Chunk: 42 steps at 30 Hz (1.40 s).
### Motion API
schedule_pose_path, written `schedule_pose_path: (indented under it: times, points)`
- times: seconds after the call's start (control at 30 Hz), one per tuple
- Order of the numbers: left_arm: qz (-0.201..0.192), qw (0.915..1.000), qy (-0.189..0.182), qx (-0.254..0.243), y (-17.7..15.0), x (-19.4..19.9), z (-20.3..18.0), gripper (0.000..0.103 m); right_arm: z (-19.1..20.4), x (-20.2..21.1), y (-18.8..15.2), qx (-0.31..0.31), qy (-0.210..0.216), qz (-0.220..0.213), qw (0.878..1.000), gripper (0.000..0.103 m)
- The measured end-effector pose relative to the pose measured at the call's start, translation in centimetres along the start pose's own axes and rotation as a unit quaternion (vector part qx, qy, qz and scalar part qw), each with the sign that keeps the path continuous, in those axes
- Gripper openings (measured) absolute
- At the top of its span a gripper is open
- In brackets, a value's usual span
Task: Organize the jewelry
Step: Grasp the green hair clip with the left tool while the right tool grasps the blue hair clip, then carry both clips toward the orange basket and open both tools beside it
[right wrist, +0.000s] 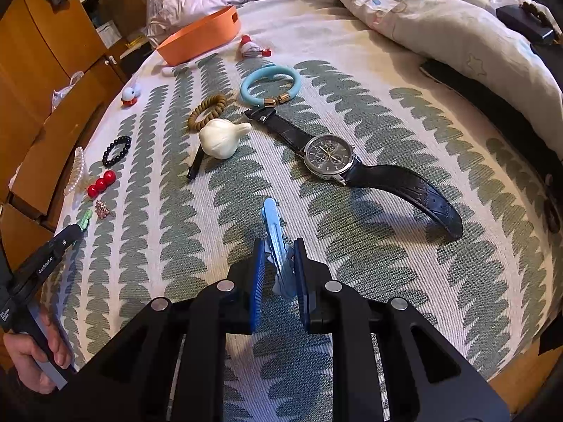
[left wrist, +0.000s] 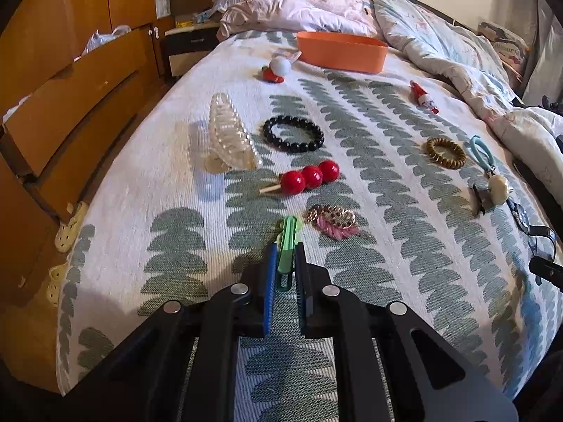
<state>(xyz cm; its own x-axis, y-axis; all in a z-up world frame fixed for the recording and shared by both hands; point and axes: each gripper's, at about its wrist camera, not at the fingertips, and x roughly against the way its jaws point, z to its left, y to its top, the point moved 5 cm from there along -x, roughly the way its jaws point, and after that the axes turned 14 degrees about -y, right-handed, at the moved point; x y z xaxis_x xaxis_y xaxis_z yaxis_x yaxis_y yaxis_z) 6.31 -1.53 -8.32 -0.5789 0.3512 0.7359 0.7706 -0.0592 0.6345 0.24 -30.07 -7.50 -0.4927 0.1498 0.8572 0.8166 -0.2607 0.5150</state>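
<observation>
**A:** Bedroom, by the look of it: wooden wardrobe doors down the left of the left wrist view, a rumpled duvet (left wrist: 440, 35) at the far end of the bed, and a leaf-patterned bedspread (left wrist: 387, 176) with the jewelry laid out on it. What has the left gripper (left wrist: 284, 263) got?

**B:** A green hair clip (left wrist: 288, 242), pinched between jaws that are closed right down on it. The clip's tip lies just beside a pink and gold chain piece (left wrist: 332, 221). Beyond are three red beads on a stick (left wrist: 309, 176), a black bead bracelet (left wrist: 293, 133) and a clear claw clip (left wrist: 228, 133). The orange tray (left wrist: 341, 51) sits well off, near the duvet.

**A:** So the lift should go straight up?

**B:** I'd say so, to avoid dragging the chain, then a carry over the beads to the tray. Holding the clip near its hinge end may let it pivot, so keep the squeeze firm.

**A:** And the right wrist view?

**B:** The right gripper (right wrist: 278, 263) is nearly closed on a blue hair clip (right wrist: 276, 239), which stands tilted between the pads. A wristwatch (right wrist: 329, 156) with a black strap lies just ahead, then a garlic-shaped charm (right wrist: 220, 137), a brown coil tie (right wrist: 206, 112) and a light blue bangle (right wrist: 269, 84).

**A:** Any writing?

**B:** White lettering on the left gripper's side, at the frame's left edge, too small to read surely. The watch dial is unreadable.
</observation>
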Motion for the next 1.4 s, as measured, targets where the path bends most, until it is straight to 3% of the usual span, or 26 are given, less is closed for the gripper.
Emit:
schedule_pose_path:
  times: [0.63,0.87,1.17,1.4]
  points:
    - [-0.054,0.9983,-0.023,0.001,3.2,3.7,-0.7,0.01,0.1,0.9,0.6,-0.004,0.009,-0.017,1.0,0.018]
    - [-0.065,0.9975,-0.026,0.001,4.9,4.5,-0.7,0.01,0.6,2.8,2.1,-0.007,0.036,-0.034,0.999,0.018]
    - [-0.084,0.9958,-0.033,-0.012,9.0,5.4,-0.8,0.01,2.8,5.5,7.8,0.021,0.054,-0.073,0.996,0.018]
    - [-0.093,0.9952,-0.021,-0.023,14.0,4.5,0.2,0.01,4.4,4.8,15.3,0.045,0.051,-0.089,0.994,0.018]
